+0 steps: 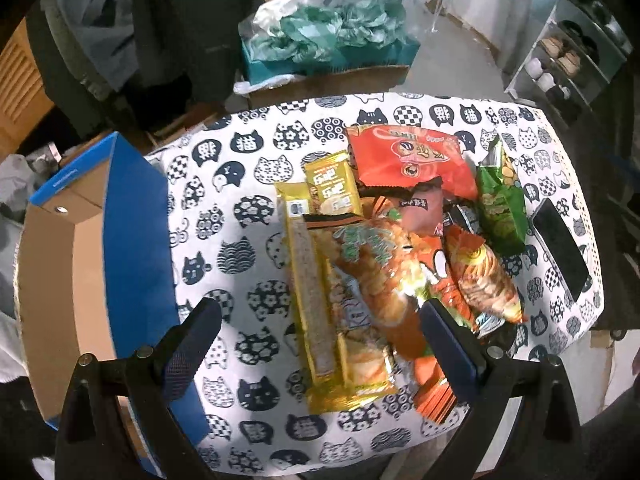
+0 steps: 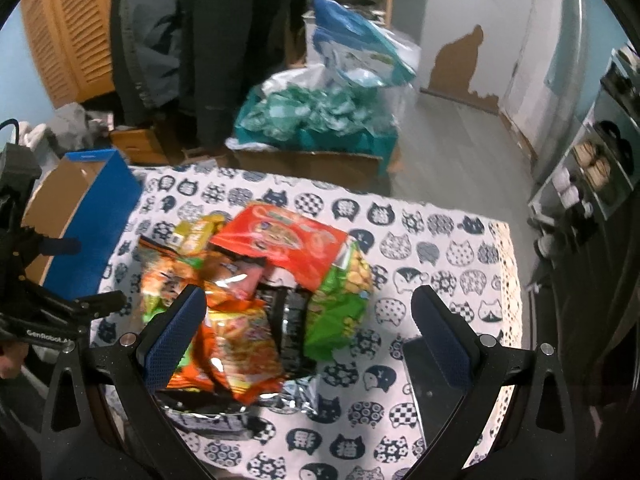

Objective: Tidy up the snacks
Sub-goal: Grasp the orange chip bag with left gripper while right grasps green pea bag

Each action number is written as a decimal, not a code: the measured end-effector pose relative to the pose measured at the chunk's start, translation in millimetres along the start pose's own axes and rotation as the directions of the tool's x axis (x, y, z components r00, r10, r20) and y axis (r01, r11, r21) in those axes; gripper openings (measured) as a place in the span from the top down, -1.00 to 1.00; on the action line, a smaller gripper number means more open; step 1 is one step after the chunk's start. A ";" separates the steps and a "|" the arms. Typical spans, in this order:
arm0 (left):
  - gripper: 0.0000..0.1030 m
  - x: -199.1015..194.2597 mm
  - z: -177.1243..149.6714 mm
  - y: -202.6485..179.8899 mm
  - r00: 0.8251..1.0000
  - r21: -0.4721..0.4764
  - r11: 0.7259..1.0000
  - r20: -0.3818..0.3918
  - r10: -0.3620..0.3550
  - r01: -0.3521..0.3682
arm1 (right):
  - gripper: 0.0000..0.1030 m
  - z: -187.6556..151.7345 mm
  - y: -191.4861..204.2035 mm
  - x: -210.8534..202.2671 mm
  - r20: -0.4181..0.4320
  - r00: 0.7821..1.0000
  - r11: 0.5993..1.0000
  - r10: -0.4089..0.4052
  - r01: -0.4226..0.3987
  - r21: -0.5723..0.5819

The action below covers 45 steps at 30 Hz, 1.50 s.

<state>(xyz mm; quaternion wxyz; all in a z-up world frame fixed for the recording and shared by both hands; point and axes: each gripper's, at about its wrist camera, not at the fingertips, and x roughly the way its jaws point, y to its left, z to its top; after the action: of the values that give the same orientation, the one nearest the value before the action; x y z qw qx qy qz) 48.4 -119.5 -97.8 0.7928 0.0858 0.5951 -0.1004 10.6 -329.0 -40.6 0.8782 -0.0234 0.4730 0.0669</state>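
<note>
A pile of snack packets point(image 1: 384, 240) lies on a table with a cat-print cloth point(image 1: 240, 208). It holds a long yellow wafer pack point(image 1: 316, 292), a red bag point(image 1: 408, 156), a green pea bag point(image 1: 500, 204) and orange packets point(image 1: 484, 276). My left gripper point(image 1: 320, 344) is open above the yellow pack, empty. An open blue cardboard box point(image 1: 132, 232) stands at the table's left. In the right wrist view my right gripper point(image 2: 308, 340) is open and empty above the pile point(image 2: 256, 288), over the green bag point(image 2: 340, 304) and orange packets point(image 2: 240, 344).
A black phone point(image 1: 560, 248) lies at the table's right edge, under my right finger point(image 2: 440, 392). The left gripper point(image 2: 40, 280) shows at the right view's left. Behind the table stand a box of teal bags point(image 2: 320, 128), hanging coats and a shoe rack point(image 1: 568, 56).
</note>
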 end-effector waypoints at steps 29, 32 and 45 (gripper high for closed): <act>0.14 34.1 4.9 -11.9 0.989 0.059 0.988 -0.056 -0.140 0.143 | -0.95 -11.5 -24.3 84.3 -0.181 0.981 0.997 -0.068 0.073 0.019; 0.19 29.4 8.2 -8.8 0.991 0.078 0.988 -0.038 -0.131 0.133 | -0.95 -9.8 -29.7 100.9 -0.218 0.975 0.997 -0.041 0.055 0.056; 0.33 18.2 12.8 9.0 0.993 0.122 0.987 0.029 -0.113 0.109 | -0.65 -15.1 -42.1 162.0 -0.356 0.934 0.984 0.028 0.038 0.176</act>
<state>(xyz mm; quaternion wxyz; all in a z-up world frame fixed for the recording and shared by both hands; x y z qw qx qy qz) 67.5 -115.1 -111.6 0.7899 0.0984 0.5774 -0.1815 92.0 -356.8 -185.0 0.7762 0.0430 0.6288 0.0163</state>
